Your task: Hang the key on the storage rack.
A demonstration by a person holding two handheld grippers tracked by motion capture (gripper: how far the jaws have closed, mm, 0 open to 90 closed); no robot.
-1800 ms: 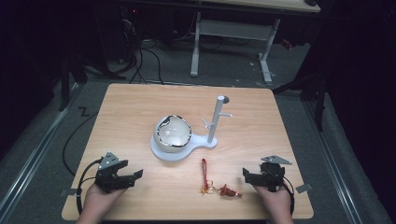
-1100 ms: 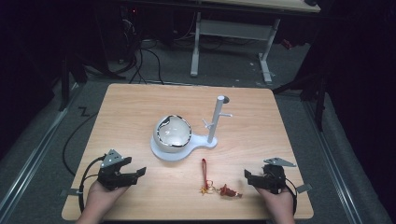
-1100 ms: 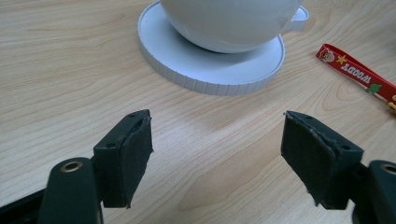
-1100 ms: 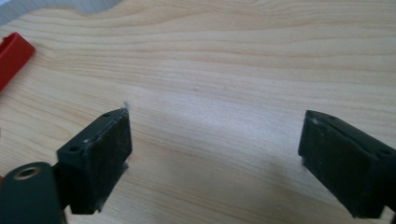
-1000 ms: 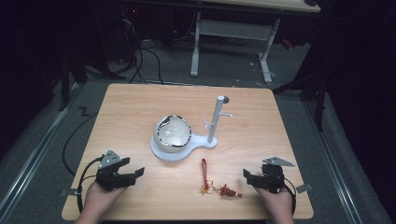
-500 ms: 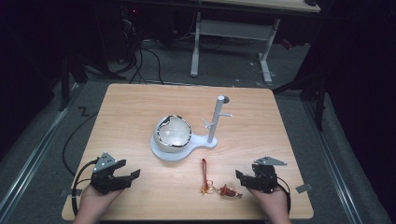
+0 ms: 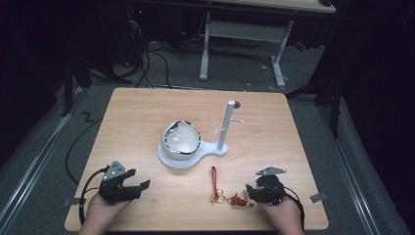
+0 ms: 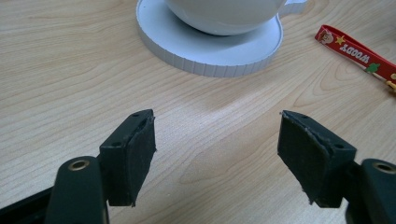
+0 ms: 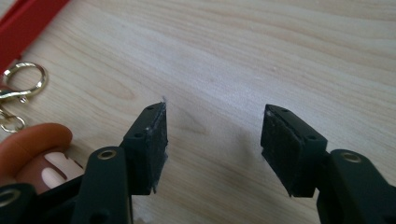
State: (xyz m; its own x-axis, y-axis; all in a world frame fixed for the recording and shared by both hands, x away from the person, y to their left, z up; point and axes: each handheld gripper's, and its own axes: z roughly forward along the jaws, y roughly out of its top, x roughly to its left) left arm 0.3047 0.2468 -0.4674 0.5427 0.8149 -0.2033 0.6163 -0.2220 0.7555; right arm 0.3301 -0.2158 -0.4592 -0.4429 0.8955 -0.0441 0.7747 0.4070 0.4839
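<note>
A keychain (image 7: 222, 193) lies flat on the wooden table (image 7: 137, 117). It has a red strap (image 7: 214, 175), gold rings (image 9: 21, 81) and a little round red charm (image 7: 237, 199). The white stand (image 7: 195, 155) is the big thing in the middle of the table, and the keychain lies just in front of it, on the person's side. The strap end points at the stand and the charm end is farther from it.

The stand has a round flat base, a white ball-shaped bowl (image 7: 181, 141) sitting on it, and a thin pole (image 7: 226, 126) with small pegs standing up beside the bowl.

The right gripper (image 7: 250, 192) is in front of the stand and to its right, low over the table. Its jaws have just been closing, but they are apart, with only bare wood between them. The charm is right beside its left jaw, outside the gap.

The left gripper (image 7: 142, 183) is in front of the stand and to its left, well away from the keychain. Its jaws are spread wide with nothing in between, and they point toward the base.
</note>
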